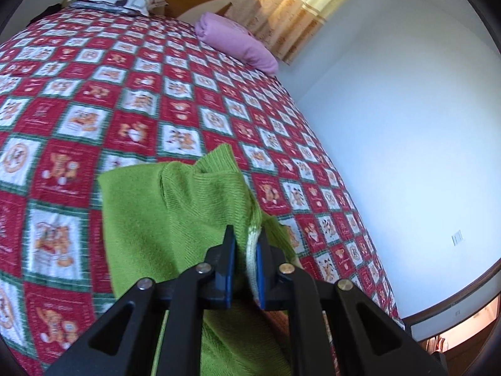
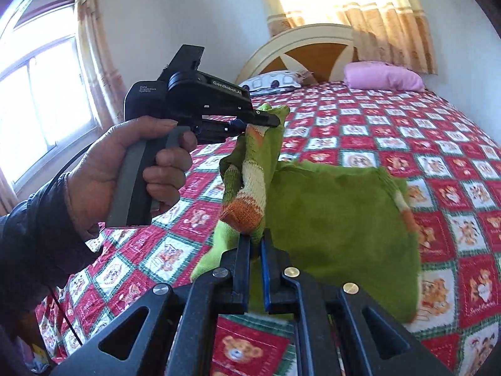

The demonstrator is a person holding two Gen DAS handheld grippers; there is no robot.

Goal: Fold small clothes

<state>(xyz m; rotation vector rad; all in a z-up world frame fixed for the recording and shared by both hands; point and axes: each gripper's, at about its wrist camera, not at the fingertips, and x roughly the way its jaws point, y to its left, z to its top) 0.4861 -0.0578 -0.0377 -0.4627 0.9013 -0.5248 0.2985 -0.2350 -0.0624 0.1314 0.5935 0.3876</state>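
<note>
Bright daylight through curtains, mild blur, fisheye-bent edges

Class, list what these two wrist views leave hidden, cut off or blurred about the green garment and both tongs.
- Green garment: its lower part is hidden behind the right tongs in the right wrist view, so its full shape is unknown.
- Left wrist view: the garment's near end is cut off by the bottom edge, behind the left tongs.
- Left tongs, right wrist view: fabric bunches over the tips.
- Quilt prints: too blurred to read.
</note>
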